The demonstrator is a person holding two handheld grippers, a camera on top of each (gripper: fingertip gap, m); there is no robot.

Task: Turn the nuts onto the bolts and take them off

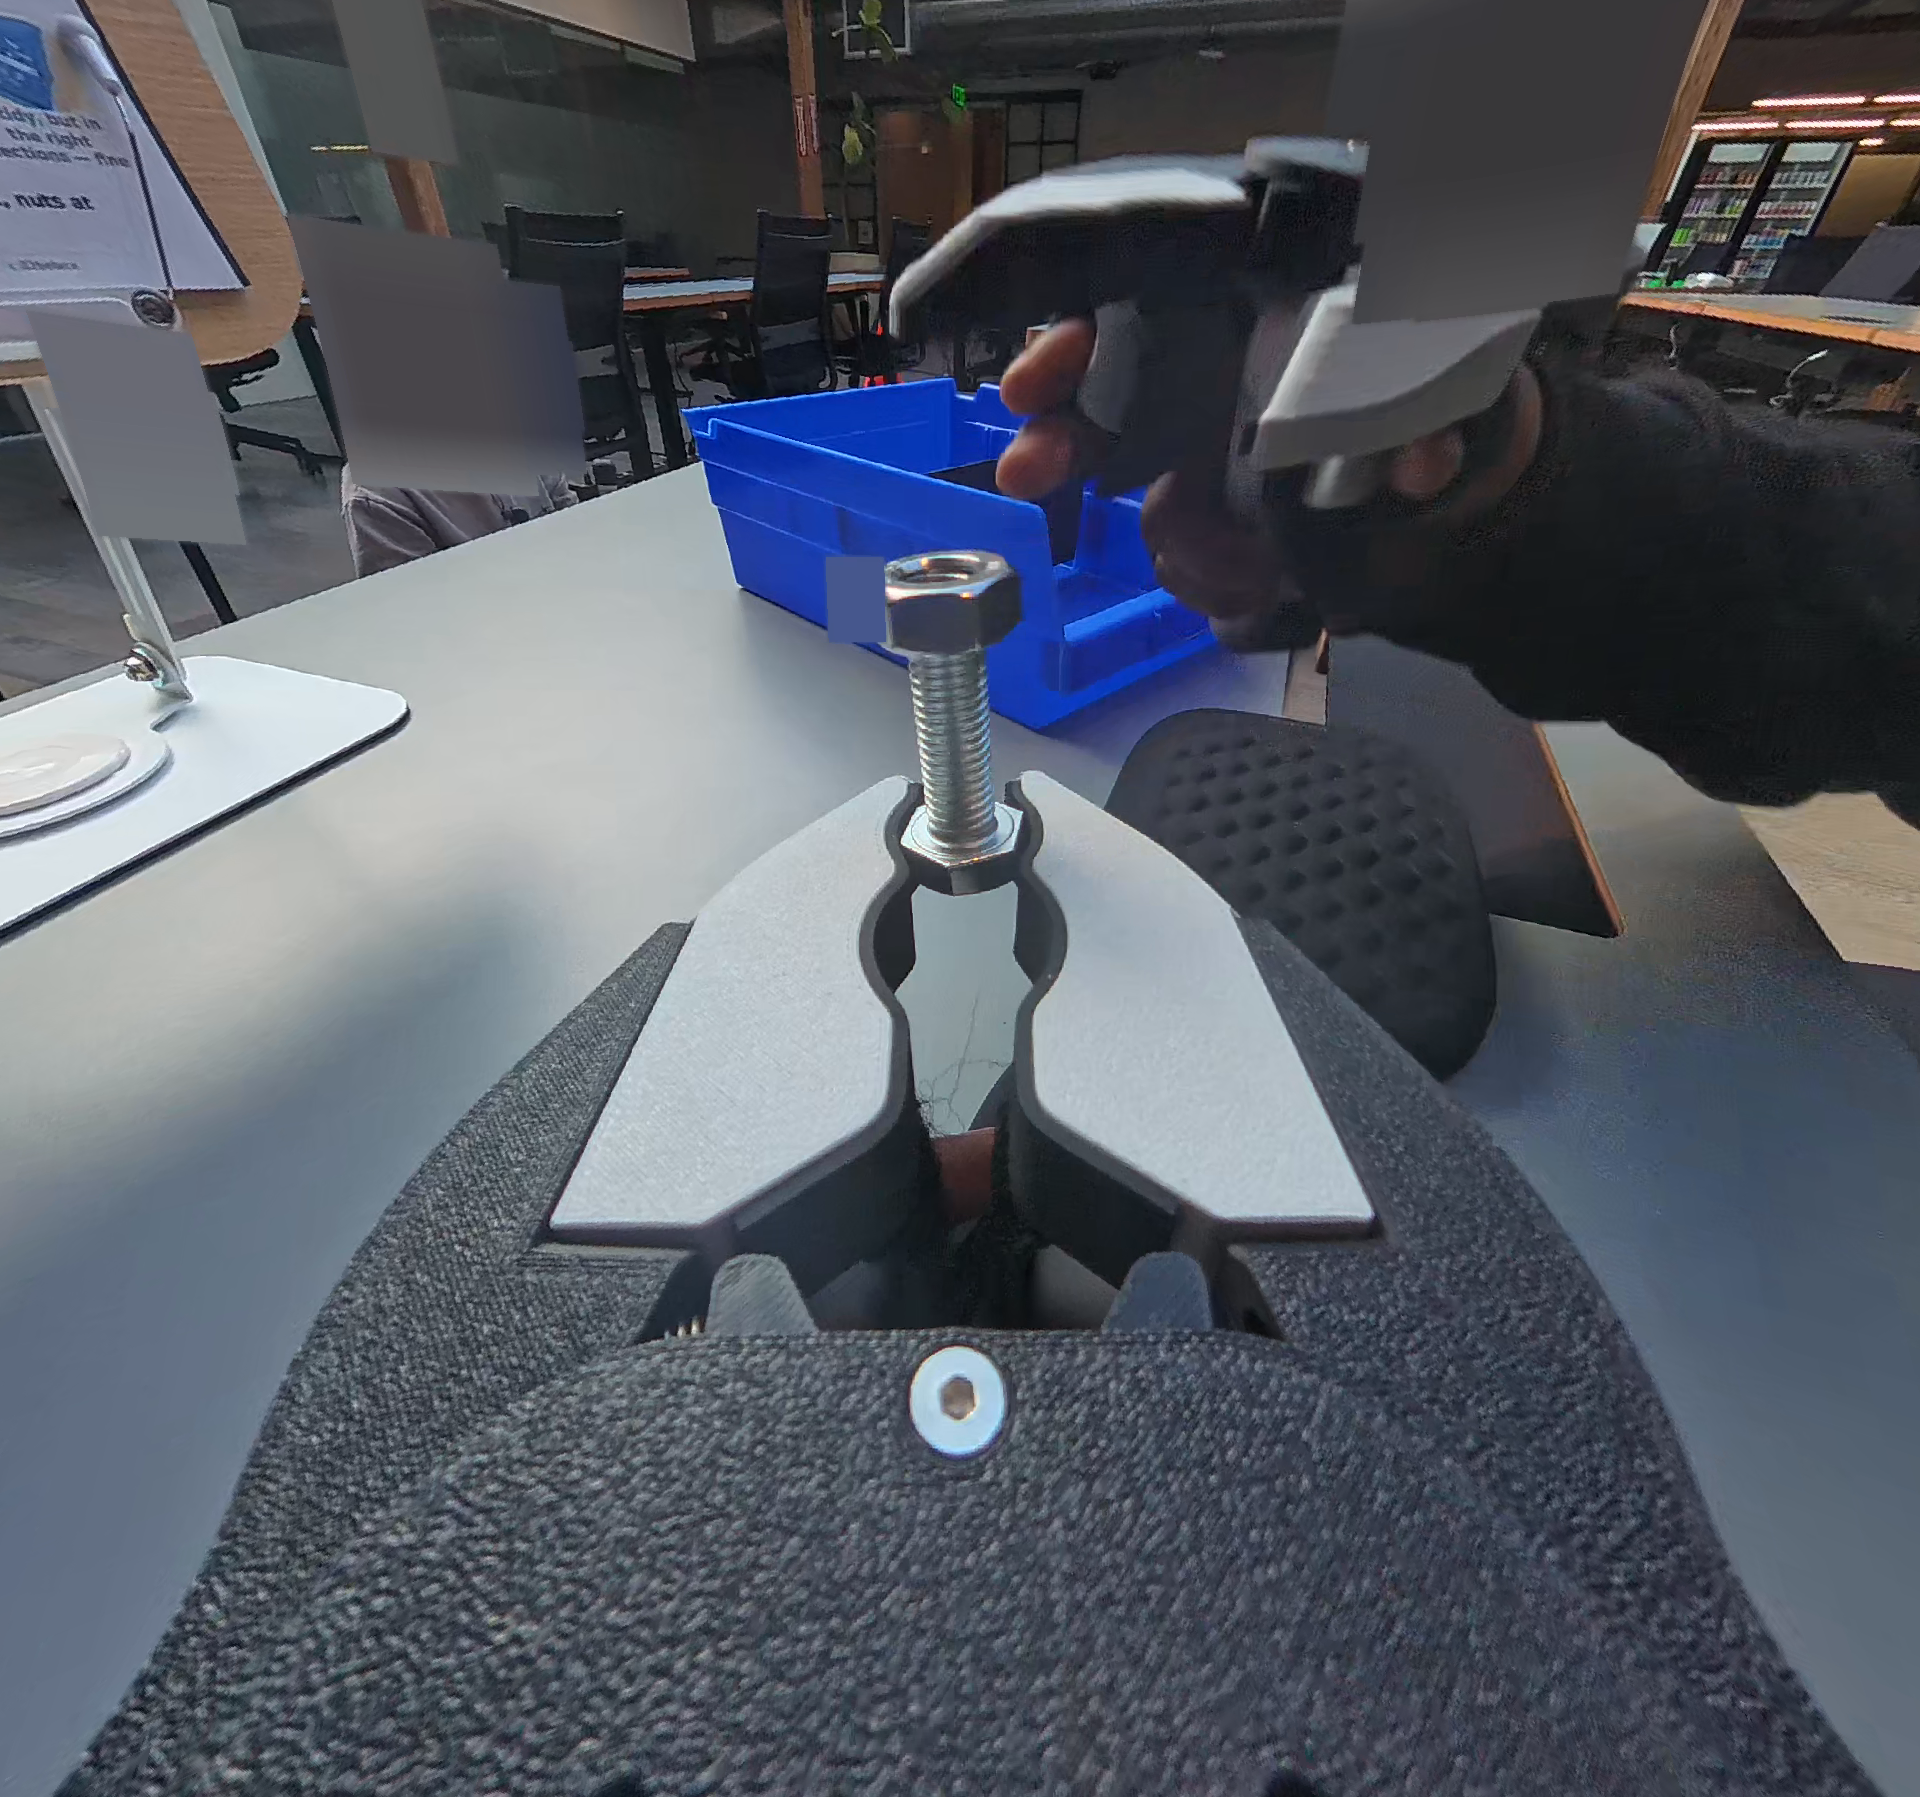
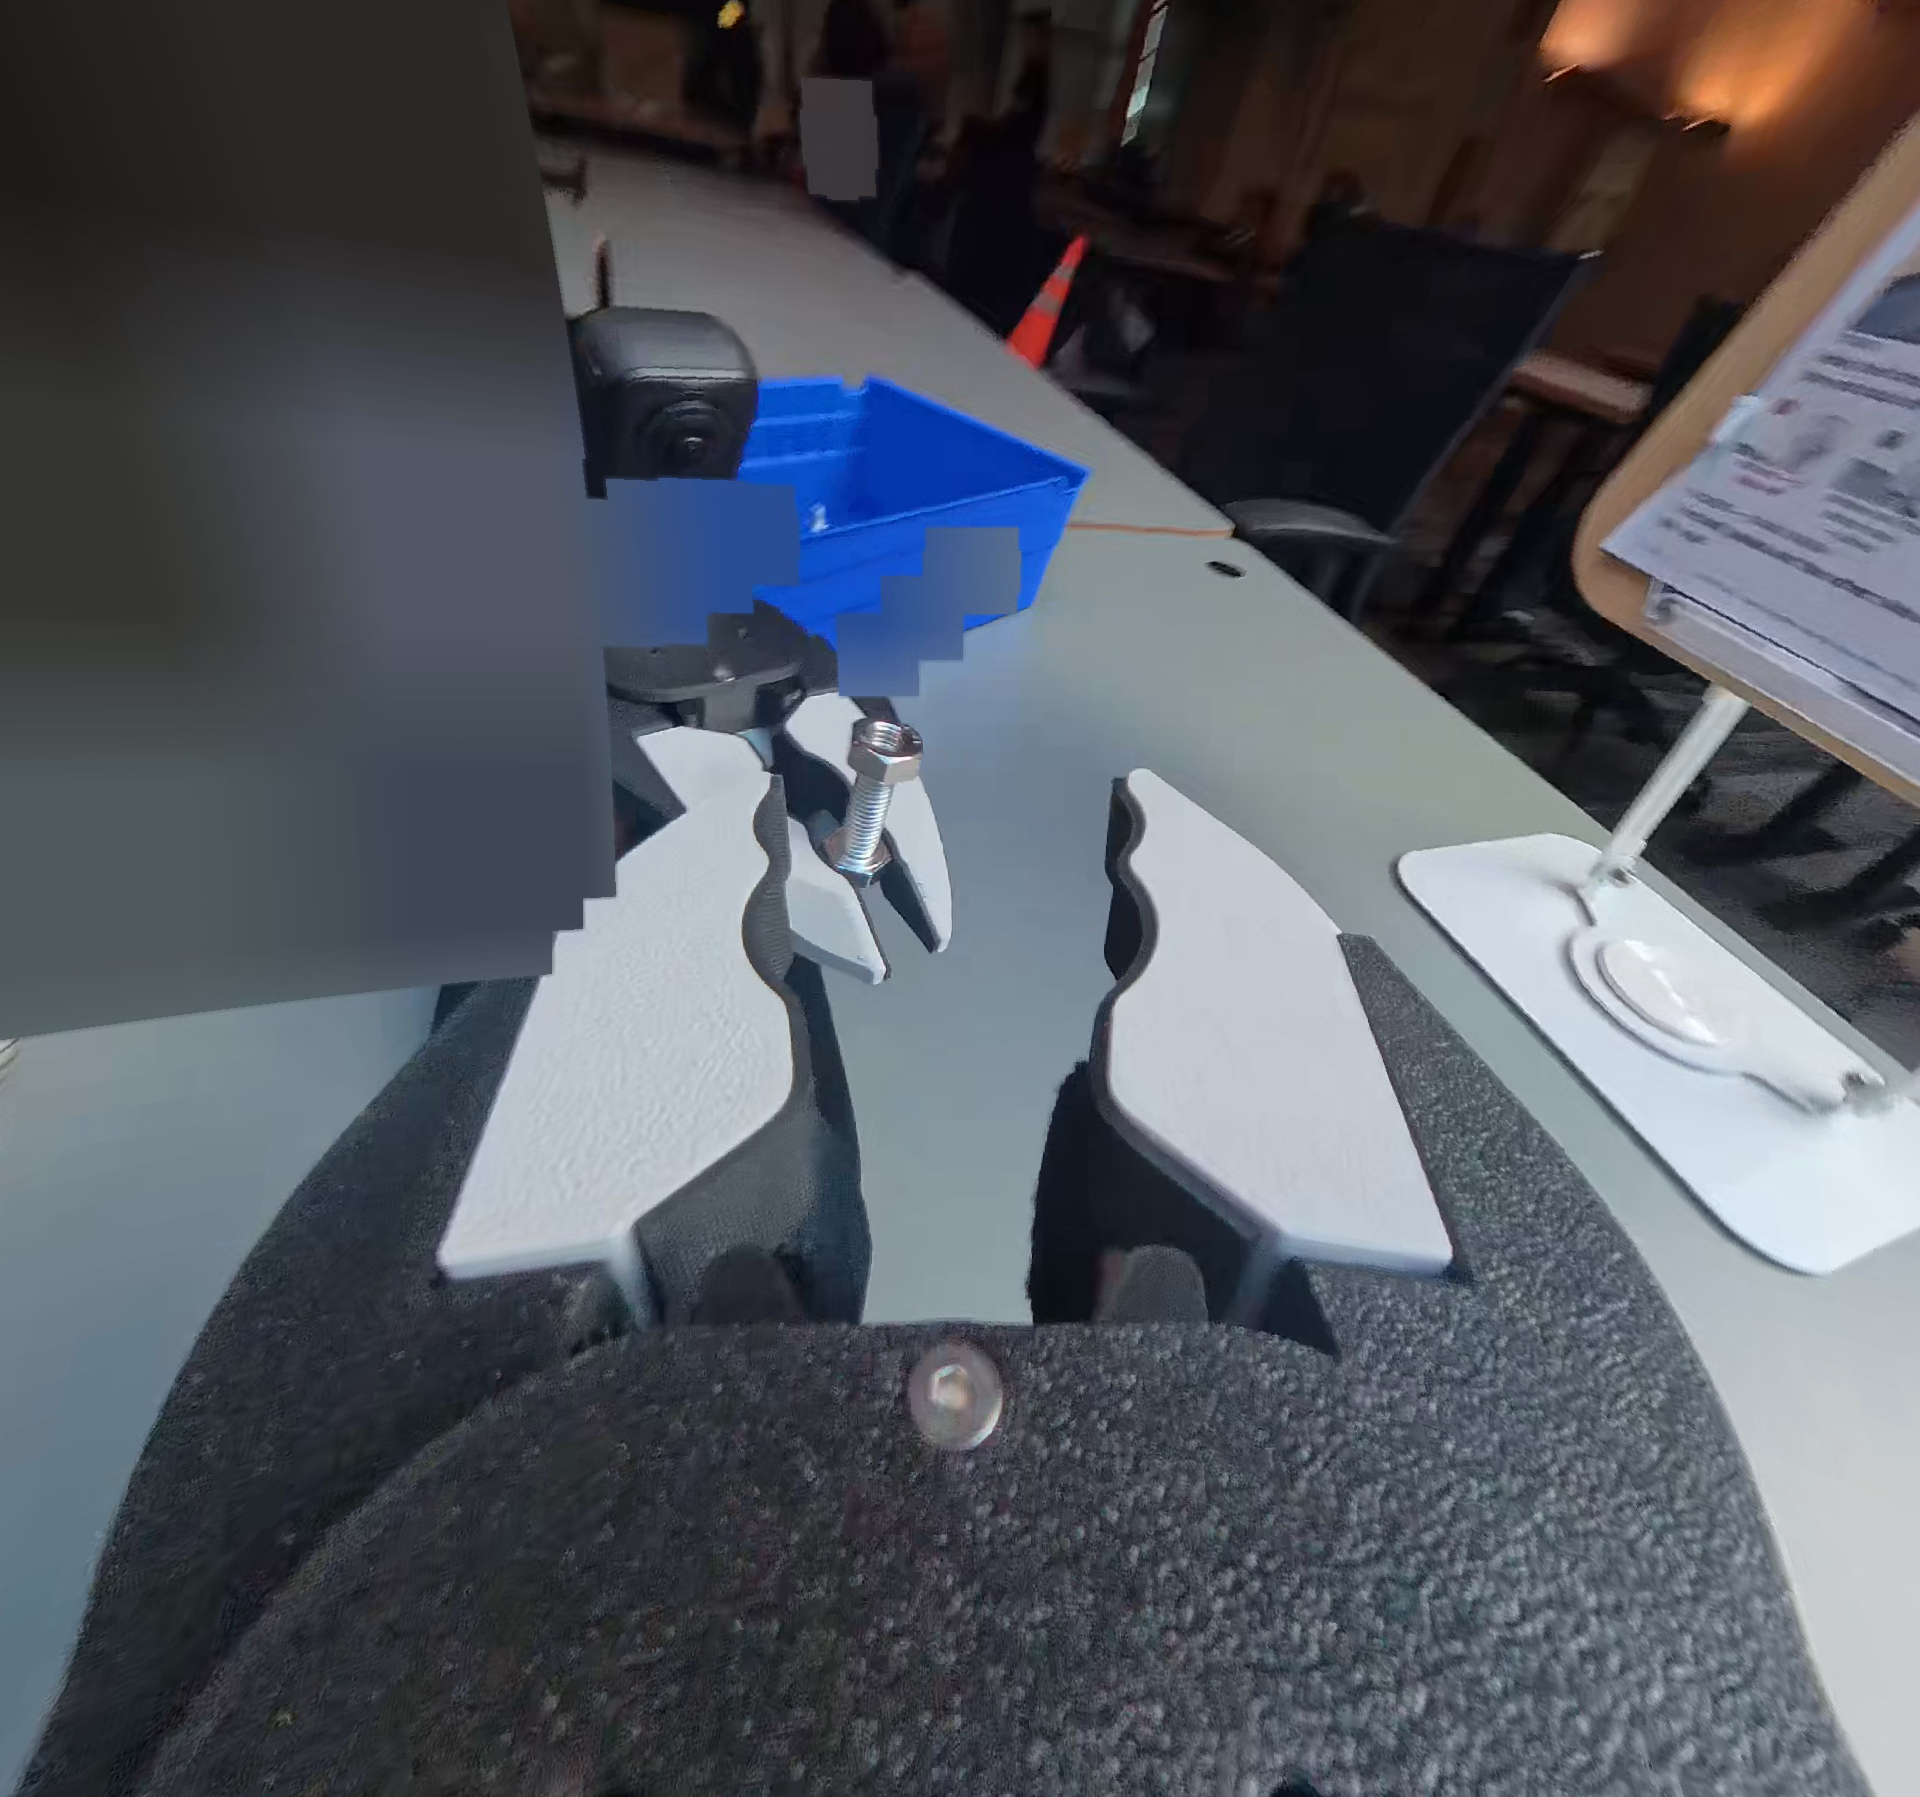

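Observation:
My left gripper (image 1: 963,812) is shut on the hex head of a silver bolt (image 1: 954,745) and holds it upright above the grey table (image 1: 520,708). A hex nut (image 1: 951,599) sits at the top end of the threaded shaft. My right gripper (image 2: 951,789) is open and empty. In the left wrist view it is up and to the right of the nut, held by a hand in a black sleeve (image 1: 1662,584), and is apart from the nut. In the right wrist view the bolt (image 2: 864,817) and nut (image 2: 885,748) show just beyond my open fingers, a little left of centre.
A blue plastic bin (image 1: 883,469) stands on the table behind the bolt; it also shows in the right wrist view (image 2: 935,480). A white stand base (image 1: 208,739) with a tilted board is at the left. A black perforated pad (image 1: 1320,874) lies to the right. The gap from one gripper's tips to the other's is roughly 7 cm.

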